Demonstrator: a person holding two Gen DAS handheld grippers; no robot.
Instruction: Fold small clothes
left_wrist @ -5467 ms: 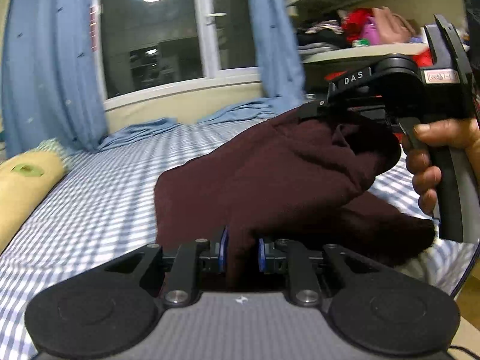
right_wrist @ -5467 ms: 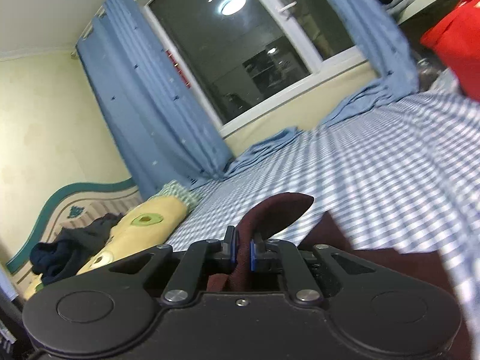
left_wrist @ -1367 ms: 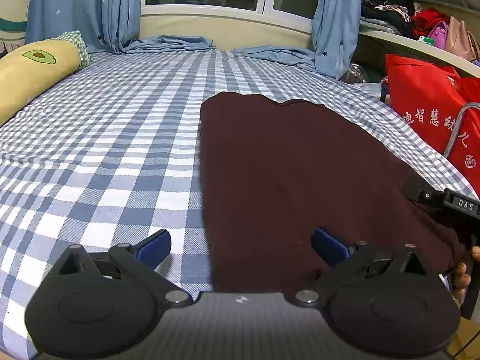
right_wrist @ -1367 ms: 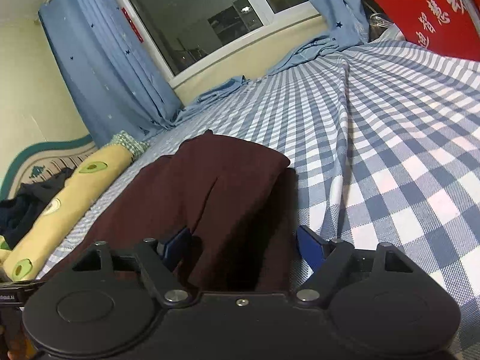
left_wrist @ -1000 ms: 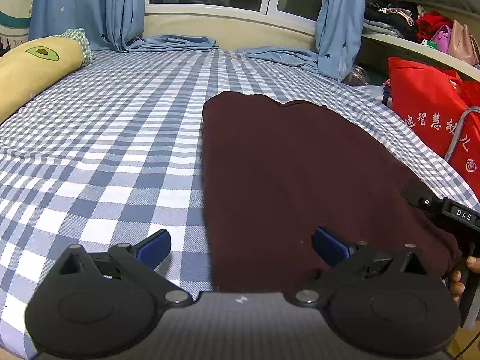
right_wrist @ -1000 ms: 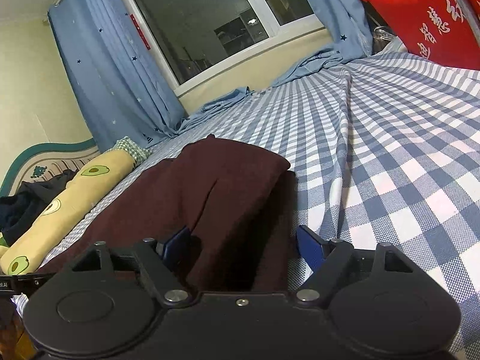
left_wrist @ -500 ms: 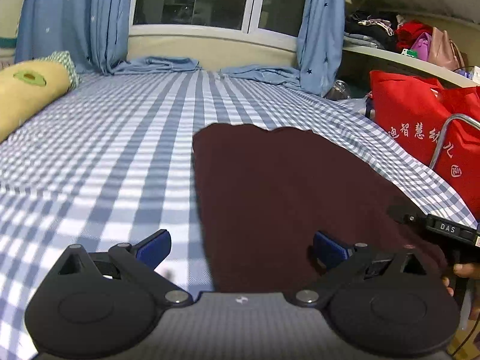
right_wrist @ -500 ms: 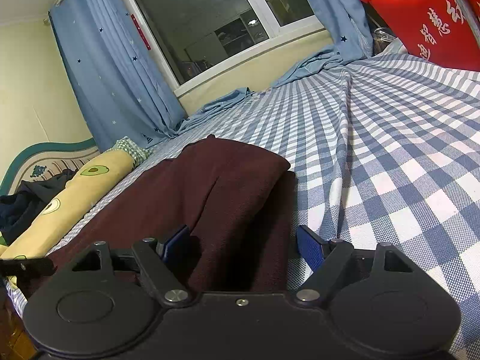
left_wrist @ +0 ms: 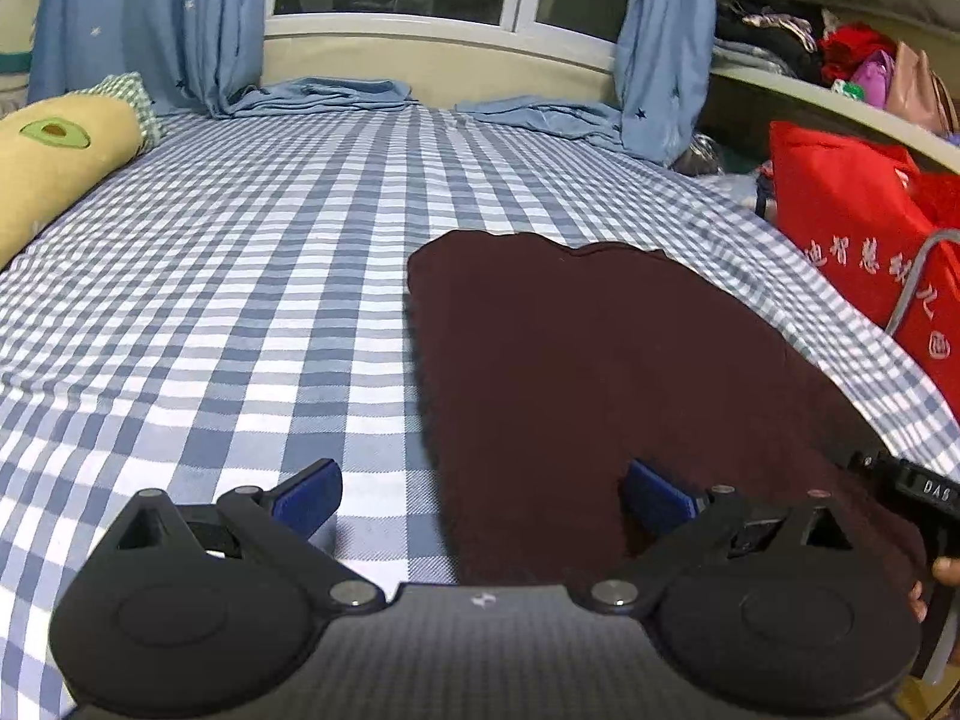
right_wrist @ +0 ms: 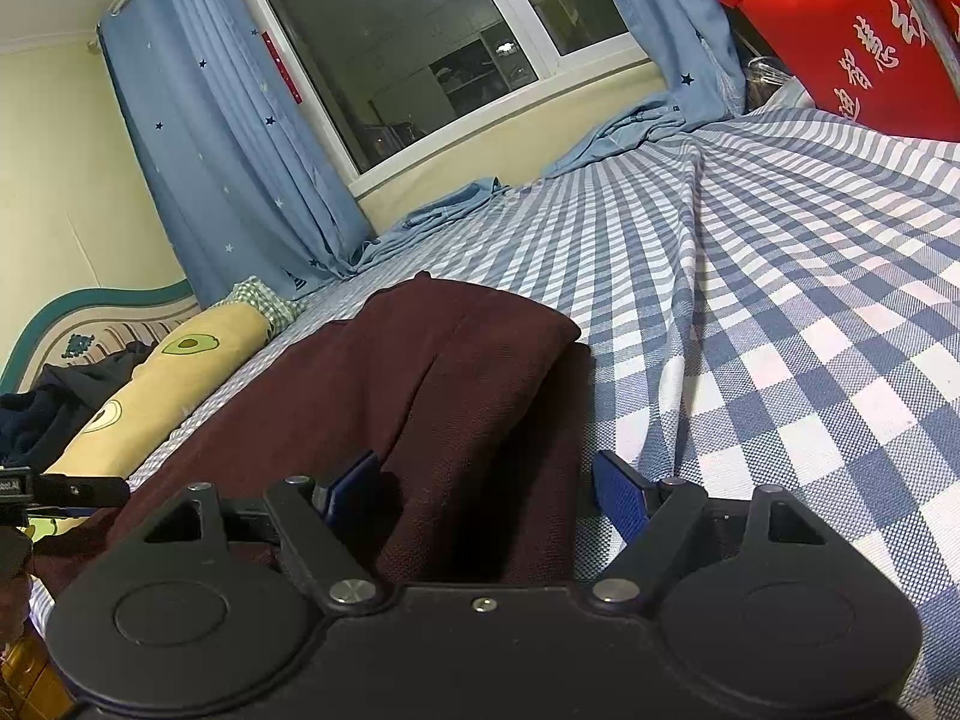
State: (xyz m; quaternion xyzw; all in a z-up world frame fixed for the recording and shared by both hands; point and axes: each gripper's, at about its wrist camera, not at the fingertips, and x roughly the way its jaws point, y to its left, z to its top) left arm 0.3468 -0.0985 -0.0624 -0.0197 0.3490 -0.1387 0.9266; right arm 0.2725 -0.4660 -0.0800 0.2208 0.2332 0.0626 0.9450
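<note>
Garment: dark maroon garment (left_wrist: 600, 372) lies flat on the bed (left_wrist: 240, 300), near its front edge and toward the right side in the left wrist view; a folded-over layer (right_wrist: 468, 348) sits on top at the end nearest the right tongs.
Fold state: one fold looks done, judging by the doubled thickness; far edge uneven, a small notch in the outline.
Left tongs (left_wrist: 480, 495): released, blue pads spread wide; left pad over bare checked sheet, right pad over the cloth; nothing gripped.
Right tongs (right_wrist: 486, 492): released, spread wide, straddling the near end of the garment; pads not pressing on it.
Contact: whether the pads brush the fabric I cannot tell, the near edge is hidden under the tool bodies.
Surroundings: avocado-print bolster (left_wrist: 54, 168) far left, well apart; red bag (left_wrist: 852, 252) beside the bed on the right; blue curtains (left_wrist: 150, 24) and window behind.
Next step, as judged: grasp an end or side and fold again.
Risk 1: pinching only the top layer would peel the existing fold open.
Risk 2: pinching the sheet along with the cloth would drag the bedding and skew the stack.
Risk 3: garment sits close to the bed edge; a pull toward the person could slide it off.
</note>
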